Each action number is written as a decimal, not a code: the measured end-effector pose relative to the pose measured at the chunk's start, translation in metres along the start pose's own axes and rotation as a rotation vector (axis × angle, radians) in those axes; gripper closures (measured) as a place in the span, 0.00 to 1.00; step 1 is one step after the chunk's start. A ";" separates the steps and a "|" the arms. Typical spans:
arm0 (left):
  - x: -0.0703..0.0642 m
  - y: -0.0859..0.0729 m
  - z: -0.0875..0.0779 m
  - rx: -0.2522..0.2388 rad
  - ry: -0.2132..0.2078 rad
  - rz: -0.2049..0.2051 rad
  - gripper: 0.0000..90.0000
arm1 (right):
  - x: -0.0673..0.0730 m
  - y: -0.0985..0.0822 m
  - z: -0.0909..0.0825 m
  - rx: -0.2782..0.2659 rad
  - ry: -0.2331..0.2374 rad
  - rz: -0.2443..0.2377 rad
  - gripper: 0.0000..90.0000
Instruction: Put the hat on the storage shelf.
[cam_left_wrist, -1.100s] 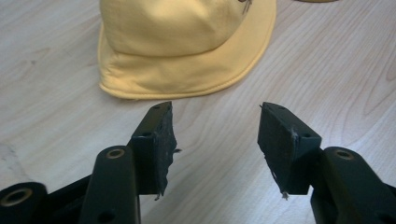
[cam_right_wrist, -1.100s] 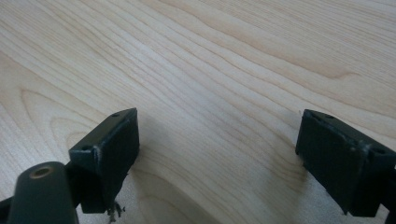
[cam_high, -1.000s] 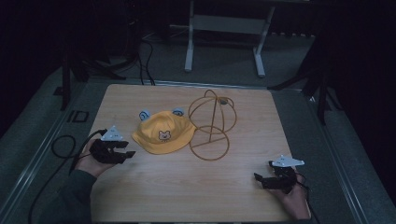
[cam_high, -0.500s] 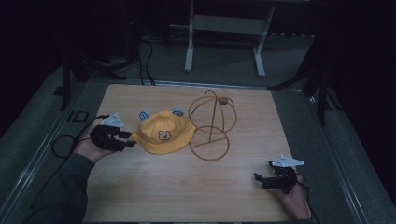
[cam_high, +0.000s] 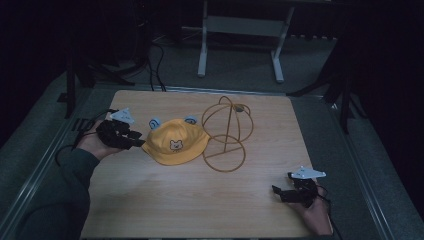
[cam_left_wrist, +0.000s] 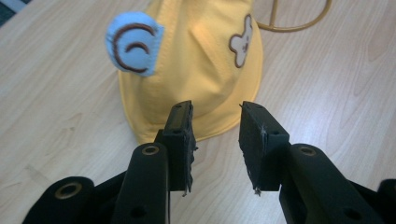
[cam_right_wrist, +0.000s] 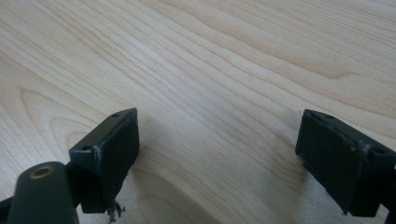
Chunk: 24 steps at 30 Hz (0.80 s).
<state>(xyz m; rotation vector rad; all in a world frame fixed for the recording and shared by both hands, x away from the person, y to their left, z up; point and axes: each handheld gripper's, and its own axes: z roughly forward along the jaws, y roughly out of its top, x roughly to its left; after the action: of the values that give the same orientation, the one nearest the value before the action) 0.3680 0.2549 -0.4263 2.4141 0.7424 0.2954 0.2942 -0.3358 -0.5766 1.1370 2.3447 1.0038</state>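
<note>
Table: we're looking down on a light wooden table (cam_high: 165, 200), dark floor all round it, a white metal frame (cam_high: 240, 30) standing beyond the far edge.
Hat: a yellow child's bucket hat (cam_high: 175, 142) lies left of the table's middle, two pale blue ears on top, a small bear face patch on its front.
Hat, close up: in the left gripper view we see the yellow hat (cam_left_wrist: 196, 65) just past the jaw tips, one blue ear with a brown curl, brim flat on the wood.
Wire stand: a gold wire hat stand (cam_high: 227, 132) sits just right of the hat, its dome touching or nearly touching the hat's brim, we can't tell which; its ring base is flat on the table.
Left gripper: the left gripper (cam_high: 136, 140) hangs at the hat's left edge, held in the left hand (cam_high: 95, 145); in its own view the left gripper (cam_left_wrist: 215, 140) has its jaws parted a little, nothing between them, the brim right in front.
Right gripper: the right gripper (cam_high: 277, 192) rests low near the front right corner, well apart from the hat; close up, the right gripper (cam_right_wrist: 217, 154) is spread wide over bare wood, nothing held.
</note>
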 end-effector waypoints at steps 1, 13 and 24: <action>0.002 0.001 -0.001 0.002 0.001 -0.005 0.73 | 0.000 0.000 0.000 0.000 0.000 0.000 0.15; 0.017 0.014 -0.014 0.013 0.027 -0.015 0.76 | 0.000 0.000 0.000 0.000 0.000 0.000 0.15; 0.025 0.034 -0.017 0.055 0.055 0.013 0.76 | 0.000 0.000 0.000 0.000 0.000 0.000 0.15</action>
<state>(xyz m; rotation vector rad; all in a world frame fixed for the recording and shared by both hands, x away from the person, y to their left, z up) 0.3975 0.2546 -0.3912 2.4716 0.7694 0.3526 0.2942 -0.3358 -0.5766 1.1367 2.3447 1.0039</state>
